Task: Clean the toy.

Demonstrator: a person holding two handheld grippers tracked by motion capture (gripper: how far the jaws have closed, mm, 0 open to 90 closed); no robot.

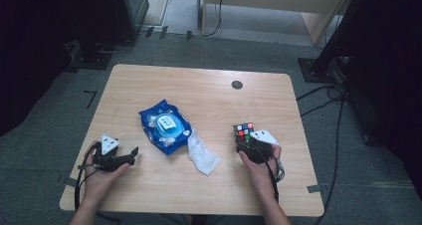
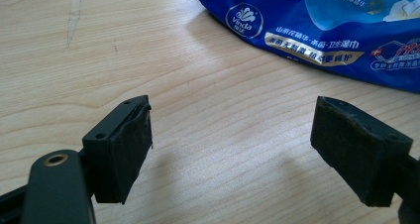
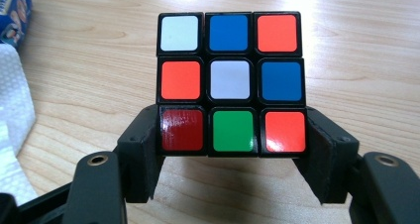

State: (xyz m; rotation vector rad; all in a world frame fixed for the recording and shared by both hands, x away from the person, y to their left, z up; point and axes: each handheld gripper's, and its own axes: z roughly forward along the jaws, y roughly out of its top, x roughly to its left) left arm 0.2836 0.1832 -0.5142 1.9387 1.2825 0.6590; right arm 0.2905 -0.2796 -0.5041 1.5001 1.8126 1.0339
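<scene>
Right gripper (image 3: 233, 149) clamped on multicoloured plastic puzzle cube (image 3: 230, 80), right of centre over pale wooden tabletop (image 1: 209, 90); left gripper (image 2: 233, 149) spread, empty, lower left, near blue wet-wipe pack (image 2: 322, 26).

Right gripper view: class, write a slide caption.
Right gripper shut on a scrambled cube over a wooden table.

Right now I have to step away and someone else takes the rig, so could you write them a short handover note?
Right tongs: shut on the Rubik's cube, low on the table at its right side.
Left tongs: open, nothing between them, facing the blue wet-wipes pack.
A white wipe lies beside the pack, mid-table.
Done: cube gripped.
Left: my guess is wiping the cube; wipe not yet picked up.
</scene>
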